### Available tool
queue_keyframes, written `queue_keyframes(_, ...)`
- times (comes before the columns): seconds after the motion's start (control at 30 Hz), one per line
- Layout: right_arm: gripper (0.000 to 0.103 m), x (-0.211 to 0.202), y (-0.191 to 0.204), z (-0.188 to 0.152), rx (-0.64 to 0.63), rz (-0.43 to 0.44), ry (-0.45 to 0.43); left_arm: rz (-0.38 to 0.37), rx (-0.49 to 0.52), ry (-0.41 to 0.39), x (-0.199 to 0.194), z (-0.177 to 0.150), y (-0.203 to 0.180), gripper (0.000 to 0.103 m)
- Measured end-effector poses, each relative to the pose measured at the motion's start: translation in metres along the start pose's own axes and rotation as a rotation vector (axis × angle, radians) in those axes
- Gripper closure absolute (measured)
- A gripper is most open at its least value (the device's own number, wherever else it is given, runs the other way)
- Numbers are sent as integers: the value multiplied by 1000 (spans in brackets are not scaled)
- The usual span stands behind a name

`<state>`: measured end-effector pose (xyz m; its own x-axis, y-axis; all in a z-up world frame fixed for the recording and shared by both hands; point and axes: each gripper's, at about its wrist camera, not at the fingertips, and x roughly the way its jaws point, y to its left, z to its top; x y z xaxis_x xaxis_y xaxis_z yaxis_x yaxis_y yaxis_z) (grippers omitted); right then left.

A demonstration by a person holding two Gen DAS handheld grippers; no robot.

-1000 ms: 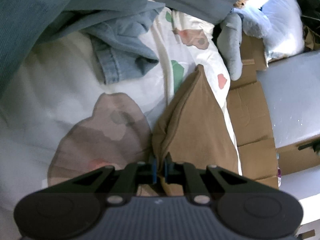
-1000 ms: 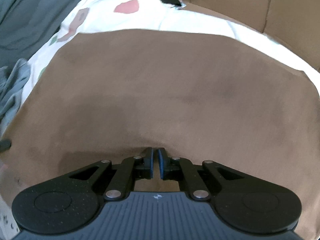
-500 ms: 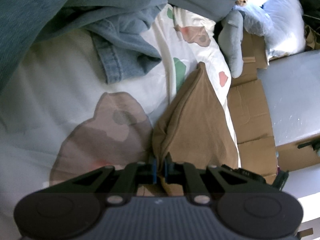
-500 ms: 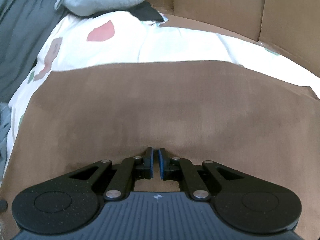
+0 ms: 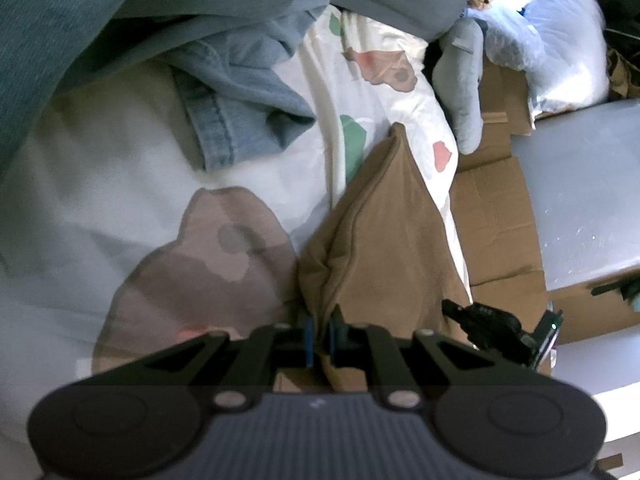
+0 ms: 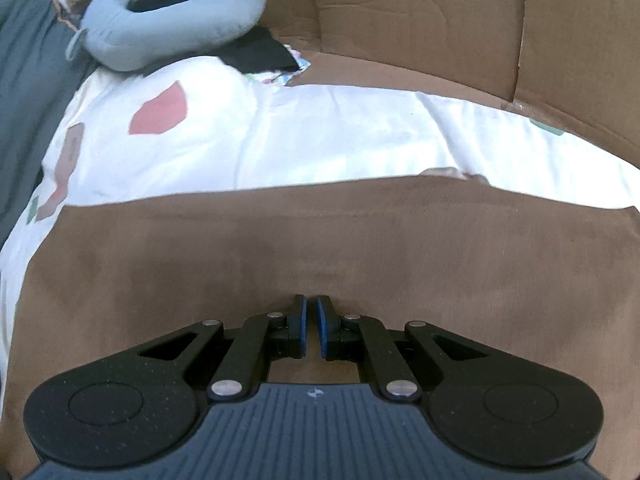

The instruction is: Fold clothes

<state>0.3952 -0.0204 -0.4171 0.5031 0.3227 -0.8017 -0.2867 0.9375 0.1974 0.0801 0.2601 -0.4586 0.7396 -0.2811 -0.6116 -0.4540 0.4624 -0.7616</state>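
Observation:
A brown garment [image 5: 384, 240] lies on a white bedsheet with coloured patches [image 5: 120, 168]. My left gripper [image 5: 320, 334] is shut on a bunched corner of it, the cloth pinched between the blue pads. In the right wrist view the same brown garment [image 6: 320, 248] spreads flat and wide across the sheet [image 6: 280, 132]. My right gripper [image 6: 310, 326] is shut on its near edge, with a thin slit between the pads. The right gripper's black body [image 5: 496, 328] shows at the lower right of the left wrist view.
A denim shirt [image 5: 240, 92] and grey-blue clothes [image 5: 80, 20] are piled at the upper left. A grey neck pillow [image 6: 168, 28] lies at the sheet's far end beside a dark cloth [image 6: 260, 54]. Cardboard walls [image 6: 440, 16] border the bed.
The right gripper has drawn the brown garment's edge back toward itself, baring more white sheet and the pillow beyond. It has come into the left wrist view. The left gripper has kept still.

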Motion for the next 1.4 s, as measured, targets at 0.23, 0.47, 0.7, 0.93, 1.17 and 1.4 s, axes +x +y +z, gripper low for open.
queue_keyframes(0.23,91,15,-3,24,25,-1,-12,-15,6,3,0,2,0,96)
queue_keyframes(0.47,71,2,-5,36,34,26,-16,-17,33,-16,-6,-1,-16,96)
queue_keyframes(0.7,58,-69,-12,32,-33,83,-62,-78,90,-37,-15,2,-50,96)
queue_keyframes(0.93,58,-124,-16,-10,-53,134,-20,-87,132,-25,-15,4,-93,96)
queue_keyframes(1.17,57,-162,0,-48,-131,220,3,-107,223,40,-8,5,-149,96)
queue_keyframes(1.4,57,-196,37,-70,-250,320,-12,-81,256,74,2,0,-173,96)
